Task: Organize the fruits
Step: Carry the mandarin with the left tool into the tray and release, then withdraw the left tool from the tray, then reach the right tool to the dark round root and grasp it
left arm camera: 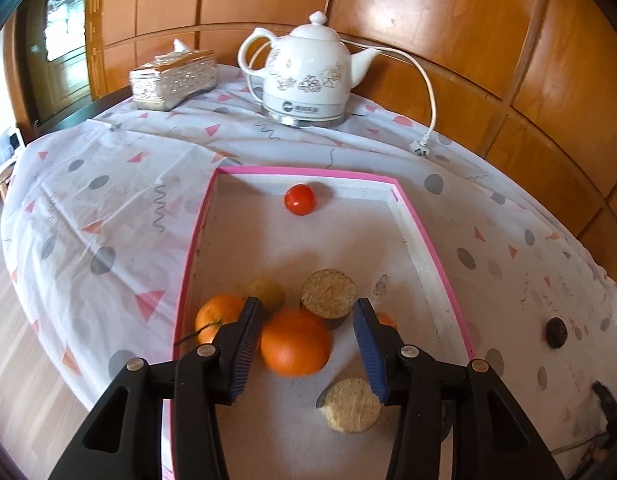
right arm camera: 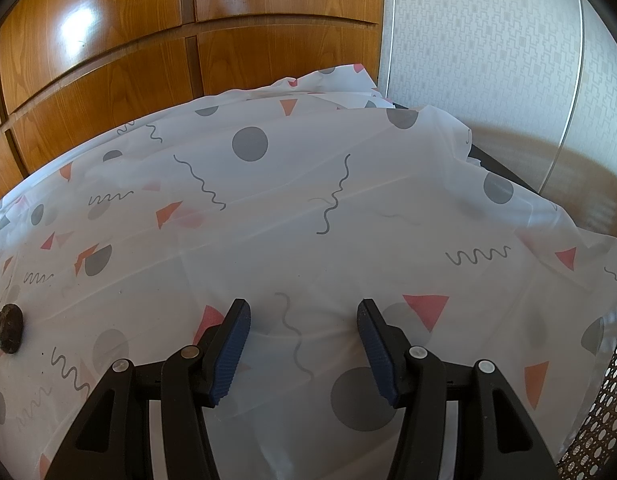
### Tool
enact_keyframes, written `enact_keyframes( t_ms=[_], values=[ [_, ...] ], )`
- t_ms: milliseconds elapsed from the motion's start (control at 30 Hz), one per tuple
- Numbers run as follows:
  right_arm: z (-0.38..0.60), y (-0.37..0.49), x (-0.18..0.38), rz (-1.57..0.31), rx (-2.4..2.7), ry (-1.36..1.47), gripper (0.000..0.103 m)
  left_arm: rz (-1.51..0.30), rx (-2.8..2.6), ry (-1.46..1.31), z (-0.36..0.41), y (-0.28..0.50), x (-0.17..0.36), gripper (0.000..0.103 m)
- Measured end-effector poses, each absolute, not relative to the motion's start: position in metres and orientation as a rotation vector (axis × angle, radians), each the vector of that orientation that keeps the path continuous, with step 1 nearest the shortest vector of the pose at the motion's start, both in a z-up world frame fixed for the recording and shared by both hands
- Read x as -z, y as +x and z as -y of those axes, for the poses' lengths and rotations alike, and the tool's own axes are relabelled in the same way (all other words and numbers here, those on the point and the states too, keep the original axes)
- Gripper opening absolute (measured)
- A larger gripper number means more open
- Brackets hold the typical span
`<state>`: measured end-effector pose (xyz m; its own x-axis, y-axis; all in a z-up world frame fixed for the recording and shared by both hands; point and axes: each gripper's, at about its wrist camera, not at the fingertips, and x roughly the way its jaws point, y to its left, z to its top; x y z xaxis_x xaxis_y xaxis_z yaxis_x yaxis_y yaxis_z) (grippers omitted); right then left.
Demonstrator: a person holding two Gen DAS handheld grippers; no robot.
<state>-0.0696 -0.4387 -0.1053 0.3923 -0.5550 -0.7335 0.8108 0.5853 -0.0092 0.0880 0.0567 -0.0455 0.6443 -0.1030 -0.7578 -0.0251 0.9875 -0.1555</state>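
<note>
left fingers spread over fruit tray, right idle

the left gripper [left arm camera: 306,346] hangs above the shallow white tray with a pink rim [left arm camera: 428,236], its fingers spread wide and gripping nothing. the large round orange fruit [left arm camera: 295,342] lies between them, slightly blurred. a second orange with a dark stem [left arm camera: 216,318] sits at 9 o'clock of it, a dull yellow fruit [left arm camera: 265,292] at 11 o'clock, two tan cut-faced cylinders [left arm camera: 328,294] [left arm camera: 351,404] at 1 and 5 o'clock. a small red tomato-like fruit [left arm camera: 300,199] rests alone at the tray's far wall. a small dark round fruit [left arm camera: 556,333] lies outside the tray on the patterned cloth surface [right arm camera: 308,216].

the right gripper [right arm camera: 304,354] hovers over bare cloth, fingers wide apart, empty.

risks: closing off-centre could squirt the round orange sideways into its neighbours; the left finger stands close to the second orange and may nudge it.

the white ceramic electric kettle [left arm camera: 308,68] carries a logo on its base, too small to read.
</note>
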Motion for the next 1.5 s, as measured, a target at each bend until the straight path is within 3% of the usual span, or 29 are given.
enact_keyframes(
  t_ms=[400,900,1500],
  values=[
    [0.44,-0.07,0.105,-0.774,0.887,0.378,0.057,-0.836,0.022,-0.126,-0.054,0.063,0.037,0.057],
    [0.427,-0.058,0.099,-0.811,0.808,0.367,0.057,-0.828,0.0,-0.144,-0.069,0.048,0.034,0.062],
    [0.288,0.067,0.074,-0.871,0.181,0.159,0.057,-0.818,-0.068,-0.205,-0.098,0.041,0.033,0.065]
  ],
)
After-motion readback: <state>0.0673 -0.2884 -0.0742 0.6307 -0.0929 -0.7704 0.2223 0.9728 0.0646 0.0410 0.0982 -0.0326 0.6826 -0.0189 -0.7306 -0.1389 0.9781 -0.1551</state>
